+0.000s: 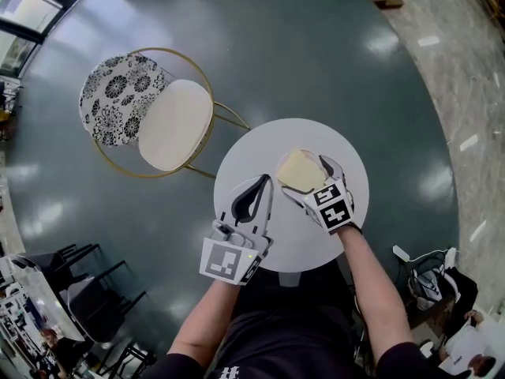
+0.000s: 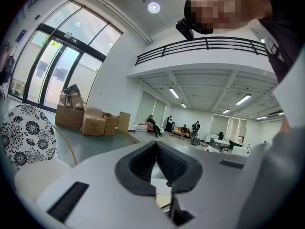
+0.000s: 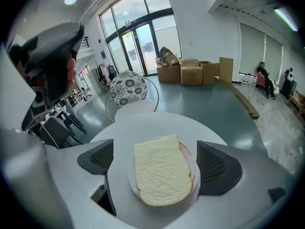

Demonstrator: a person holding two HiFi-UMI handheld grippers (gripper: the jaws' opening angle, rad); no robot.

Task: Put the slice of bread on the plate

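A wide grey-green floor [image 1: 316,54] spreads all round, bare on the far side and to the right. In the middle stands a small round white tabletop [image 1: 252,150]. Off its far-left edge is a chair [image 1: 173,125] with a gold ring frame, a pale seat and a flowered back. One of its gold legs reaches close to the tabletop's rim.

The left tongs [image 1: 263,181] hang over the near-left part of the tabletop, clenched tip to tip with nothing between them. In the left gripper view these tongs [image 2: 156,147] point out across the hall.

The right tongs [image 1: 304,172] sit over the far-right part, released and spread wide. In the right gripper view the plate [image 3: 130,171] lies between the two pads without touching either. The slice of bread [image 3: 162,178] lies flat on it and covers most of it, leaving only a thin white edge. Bare tabletop shows beyond the plate, up to the far rim
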